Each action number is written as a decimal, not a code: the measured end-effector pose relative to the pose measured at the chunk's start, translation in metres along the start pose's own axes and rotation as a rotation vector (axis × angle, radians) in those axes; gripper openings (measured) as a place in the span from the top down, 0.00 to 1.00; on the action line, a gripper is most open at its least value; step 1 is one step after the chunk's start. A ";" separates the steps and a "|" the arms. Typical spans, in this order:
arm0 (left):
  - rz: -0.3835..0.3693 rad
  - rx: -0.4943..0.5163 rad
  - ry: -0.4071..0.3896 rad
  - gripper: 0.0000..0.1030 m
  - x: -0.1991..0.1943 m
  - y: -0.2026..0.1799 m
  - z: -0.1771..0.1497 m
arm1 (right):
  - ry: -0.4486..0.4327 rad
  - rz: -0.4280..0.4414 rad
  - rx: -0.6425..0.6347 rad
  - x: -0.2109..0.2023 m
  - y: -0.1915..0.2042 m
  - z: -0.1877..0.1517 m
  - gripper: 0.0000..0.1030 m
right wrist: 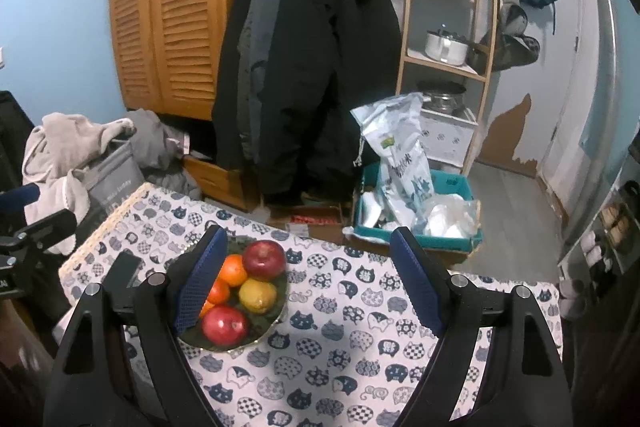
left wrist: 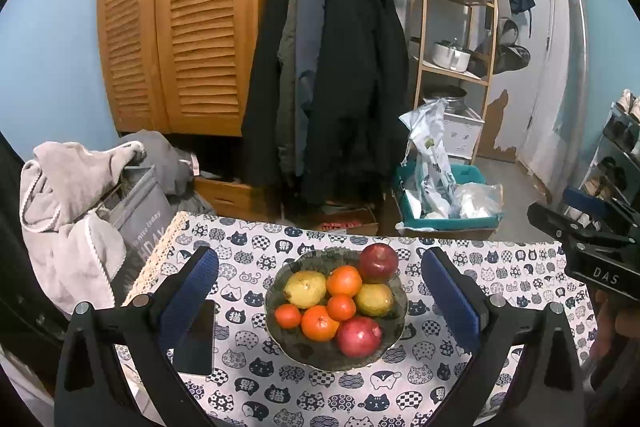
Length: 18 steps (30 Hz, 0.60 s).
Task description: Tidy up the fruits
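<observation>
All the fruit lies piled in the bowl (left wrist: 392,311) on the tabletop (left wrist: 500,275): two red fruits (left wrist: 378,261), two yellow ones (left wrist: 304,287) and four oranges (left wrist: 343,280), none seen loose on the cloth. This arrangement fits either a finished gathering or a pile yet to be sorted out, so no particular move can be prescribed. The left gripper (left wrist: 320,295) is held above and short of the bowl, fingers spread wide and empty, the bowl centred between them. The right gripper (right wrist: 308,283) is held to the bowl's right, fingers likewise spread and empty. Should a fruit be taken, a top piece is best gripped across its widest part with light pressure, since round fruit is judged likely to roll and disturb its neighbours. The tabletop is covered by a cat-print cloth; a phone (left wrist: 196,339) lies left of the bowl. Behind are louvred doors (left wrist: 172,19), hanging coats (left wrist: 332,67), a shelf rack (left wrist: 456,59) and a laundry basket (left wrist: 136,203).
</observation>
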<state>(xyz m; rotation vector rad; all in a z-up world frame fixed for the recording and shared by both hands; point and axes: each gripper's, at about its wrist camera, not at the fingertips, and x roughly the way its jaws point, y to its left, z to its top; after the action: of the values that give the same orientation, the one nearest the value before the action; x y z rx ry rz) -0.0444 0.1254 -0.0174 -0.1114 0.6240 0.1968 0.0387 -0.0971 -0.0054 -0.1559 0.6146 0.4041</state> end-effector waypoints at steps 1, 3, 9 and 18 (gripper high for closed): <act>0.000 0.000 0.001 0.01 0.000 0.000 0.000 | 0.001 0.002 0.001 0.000 -0.001 -0.001 0.20; -0.002 0.002 -0.001 0.01 0.000 0.000 0.000 | 0.000 0.001 0.004 -0.001 -0.001 -0.001 0.20; 0.000 -0.005 0.009 0.01 0.002 -0.001 -0.001 | -0.005 0.005 0.001 -0.003 -0.002 -0.002 0.20; 0.003 0.001 0.007 0.01 0.002 -0.001 0.000 | -0.006 0.002 -0.001 -0.004 -0.003 -0.002 0.20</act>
<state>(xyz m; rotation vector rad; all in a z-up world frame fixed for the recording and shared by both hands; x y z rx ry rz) -0.0428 0.1250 -0.0188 -0.1098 0.6311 0.1990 0.0360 -0.1020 -0.0041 -0.1547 0.6085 0.4065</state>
